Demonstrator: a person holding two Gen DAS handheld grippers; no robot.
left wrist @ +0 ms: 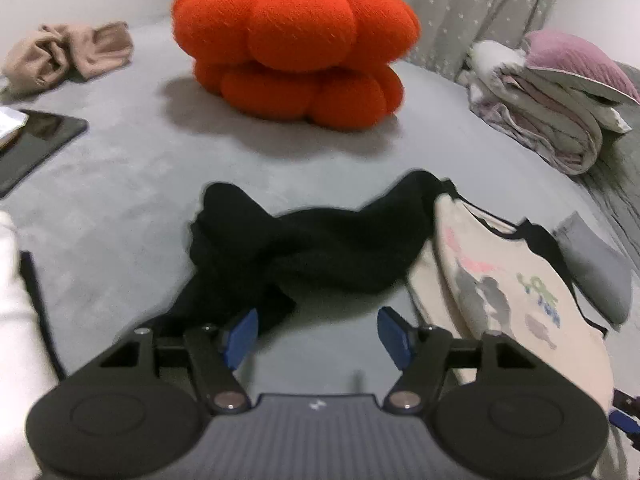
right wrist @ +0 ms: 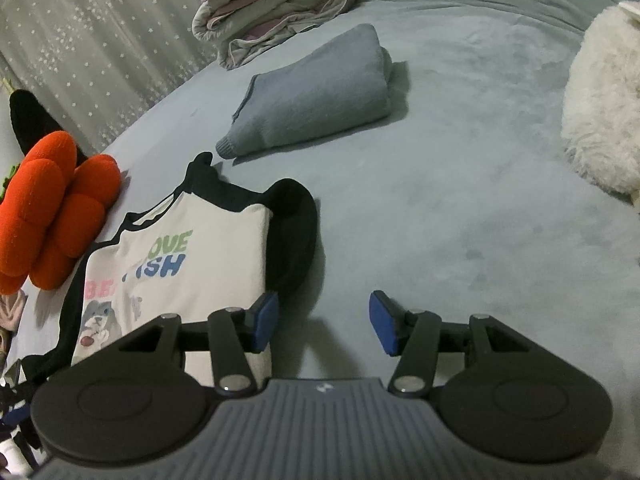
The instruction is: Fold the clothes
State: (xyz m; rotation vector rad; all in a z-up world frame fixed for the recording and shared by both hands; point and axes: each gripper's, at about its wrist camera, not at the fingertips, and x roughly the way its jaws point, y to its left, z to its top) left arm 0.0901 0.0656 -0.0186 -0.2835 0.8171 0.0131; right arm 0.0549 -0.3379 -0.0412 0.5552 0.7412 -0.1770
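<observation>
A: Left tool (left wrist: pixel 318 334) state?
B: Jaws stood wide apart, nothing gripped. Black garment (left wrist: pixel 312 248) lay crumpled on the grey bed (left wrist: pixel 120 184), centre of the left wrist frame, w/ one end trailing down by the left blue pad (left wrist: pixel 242 336). Can't tell if pad and cloth touched.
A: Right tool (right wrist: pixel 324 322)?
B: Also parted, approx. half open, empty, bare bed between its pads. Cream printed shirt (right wrist: pixel 192 264) w/ black trim lay at lower left of the right wrist frame, its black sleeve beside the left pad.
A: Other stuff?
B: Folded grey sweater (right wrist: pixel 320 100) at upper centre, right wrist view. Orange pumpkin cushion (left wrist: pixel 296 44) at top centre, left view; bundled quilt (left wrist: pixel 548 112) at right edge.
</observation>
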